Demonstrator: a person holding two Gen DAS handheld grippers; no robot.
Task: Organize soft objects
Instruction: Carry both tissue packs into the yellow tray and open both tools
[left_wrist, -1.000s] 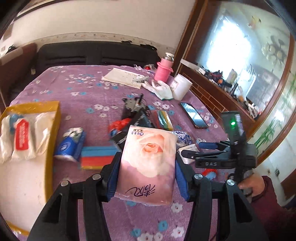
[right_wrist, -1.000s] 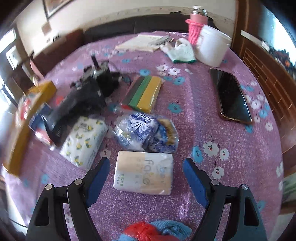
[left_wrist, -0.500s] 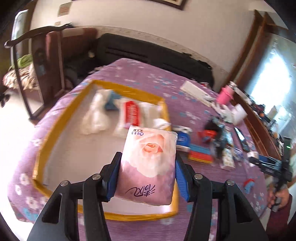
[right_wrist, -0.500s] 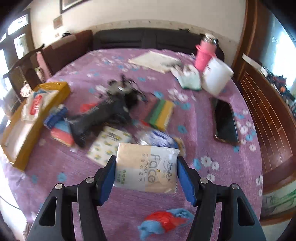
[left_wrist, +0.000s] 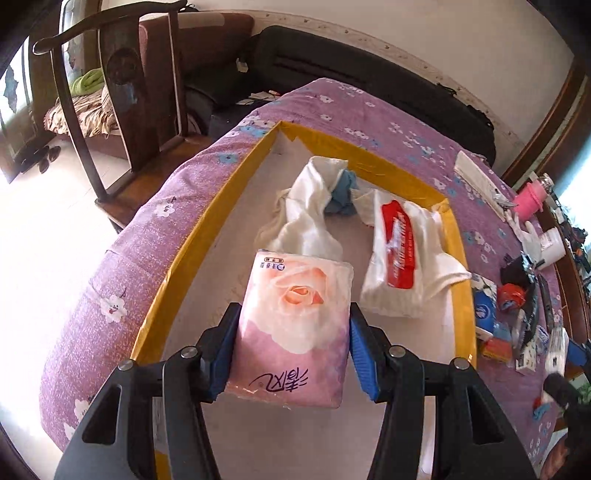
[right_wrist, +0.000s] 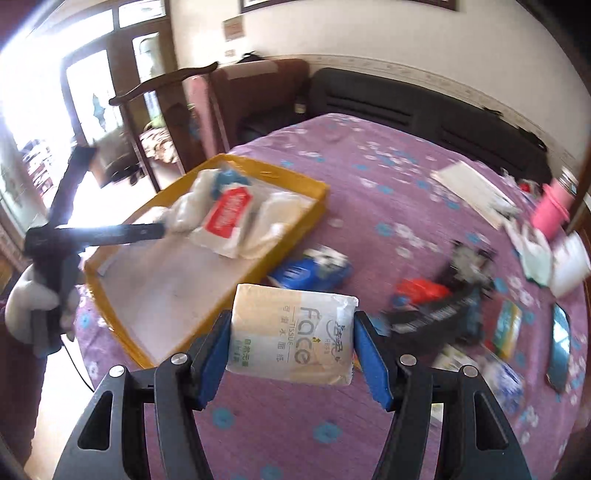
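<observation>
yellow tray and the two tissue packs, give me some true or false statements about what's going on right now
1. The left claw is shut on the rose tissue pack. True.
2. The right claw is open with nothing in it. False: it is shut on the beige face tissue pack.
3. The yellow tray already holds a red-labelled pack and a white cloth. True.
4. The rose tissue pack lies in the tray. False: the claw holds it above the tray.
5. The beige face tissue pack is above the tray. False: it is beside the tray, above the purple tablecloth.
</observation>
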